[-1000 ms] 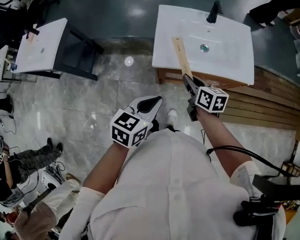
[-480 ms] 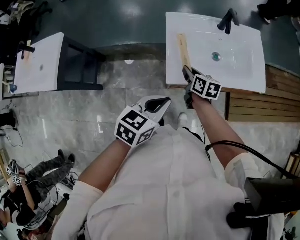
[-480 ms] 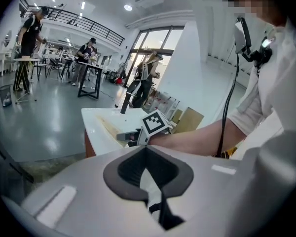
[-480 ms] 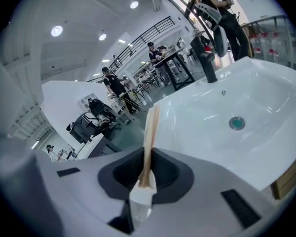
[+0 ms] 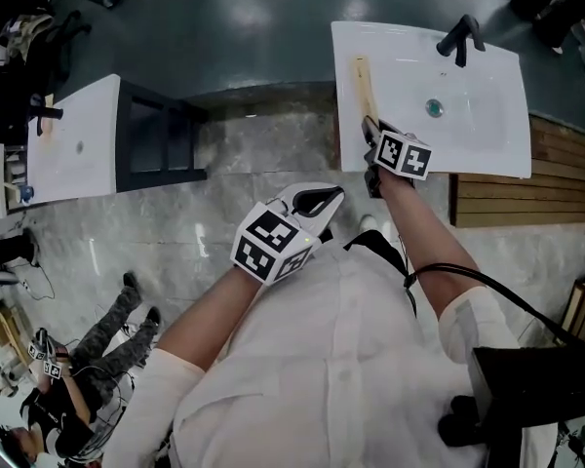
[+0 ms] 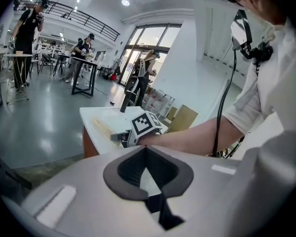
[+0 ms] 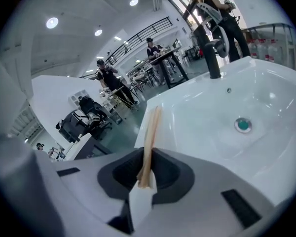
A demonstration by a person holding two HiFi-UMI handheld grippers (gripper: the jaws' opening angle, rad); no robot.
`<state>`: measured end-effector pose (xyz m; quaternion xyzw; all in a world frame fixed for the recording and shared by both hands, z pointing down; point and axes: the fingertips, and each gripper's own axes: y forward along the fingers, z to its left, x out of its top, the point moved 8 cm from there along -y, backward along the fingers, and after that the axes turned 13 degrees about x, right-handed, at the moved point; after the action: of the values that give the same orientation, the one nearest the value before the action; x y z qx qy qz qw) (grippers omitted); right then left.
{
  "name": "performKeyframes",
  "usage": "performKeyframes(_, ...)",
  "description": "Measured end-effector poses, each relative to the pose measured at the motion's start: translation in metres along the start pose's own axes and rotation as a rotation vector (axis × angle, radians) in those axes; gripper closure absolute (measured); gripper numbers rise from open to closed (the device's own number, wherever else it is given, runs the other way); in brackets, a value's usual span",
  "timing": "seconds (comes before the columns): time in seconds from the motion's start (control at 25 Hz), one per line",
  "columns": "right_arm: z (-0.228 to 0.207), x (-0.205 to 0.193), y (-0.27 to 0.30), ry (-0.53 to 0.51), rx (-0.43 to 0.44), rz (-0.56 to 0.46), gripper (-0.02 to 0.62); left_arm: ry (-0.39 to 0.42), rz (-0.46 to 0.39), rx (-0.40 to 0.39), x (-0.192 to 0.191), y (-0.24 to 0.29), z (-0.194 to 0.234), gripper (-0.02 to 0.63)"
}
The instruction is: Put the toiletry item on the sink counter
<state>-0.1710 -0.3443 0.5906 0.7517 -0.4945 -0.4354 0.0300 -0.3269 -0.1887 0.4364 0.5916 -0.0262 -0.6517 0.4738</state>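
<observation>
A long, flat wooden toiletry stick [image 5: 363, 81] reaches over the left rim of the white sink counter [image 5: 483, 130]. My right gripper [image 5: 371, 130] is shut on its near end, at the counter's front left corner. In the right gripper view the stick [image 7: 150, 132] runs out from between the pads of the gripper [image 7: 144, 179] along the rim, left of the basin [image 7: 212, 127]. Whether the stick touches the rim I cannot tell. My left gripper [image 5: 322, 201] is shut on nothing and held close to my body; its jaws [image 6: 147, 164] face the sink.
A black faucet [image 5: 460, 35] stands at the sink's back and a teal drain [image 5: 435, 108] lies in the basin. A second white sink top [image 5: 73, 139] on a dark frame is at the left. Wooden slats [image 5: 526, 198] lie right of the sink. People stand at the lower left [image 5: 88, 349].
My right gripper has carried the stick farther over the sink's left rim, from in front of the counter to its front corner. The left gripper has stayed near my body.
</observation>
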Motion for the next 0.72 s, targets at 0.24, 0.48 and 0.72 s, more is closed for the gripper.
performKeyframes(0.24, 0.001, 0.002, 0.010, -0.009, -0.016, 0.021, 0.555, -0.011, -0.005, -0.002, 0.002, -0.002, 0.013, 0.607)
performKeyframes(0.48, 0.005, 0.002, 0.014, -0.034, -0.036, 0.044, 0.536, -0.016, -0.010, -0.003, 0.003, -0.002, 0.019, 0.607)
performKeyframes(0.72, 0.005, 0.004, 0.011, -0.069, -0.055, 0.062, 0.509, -0.021, -0.008, -0.009, 0.002, 0.001, 0.021, 0.607)
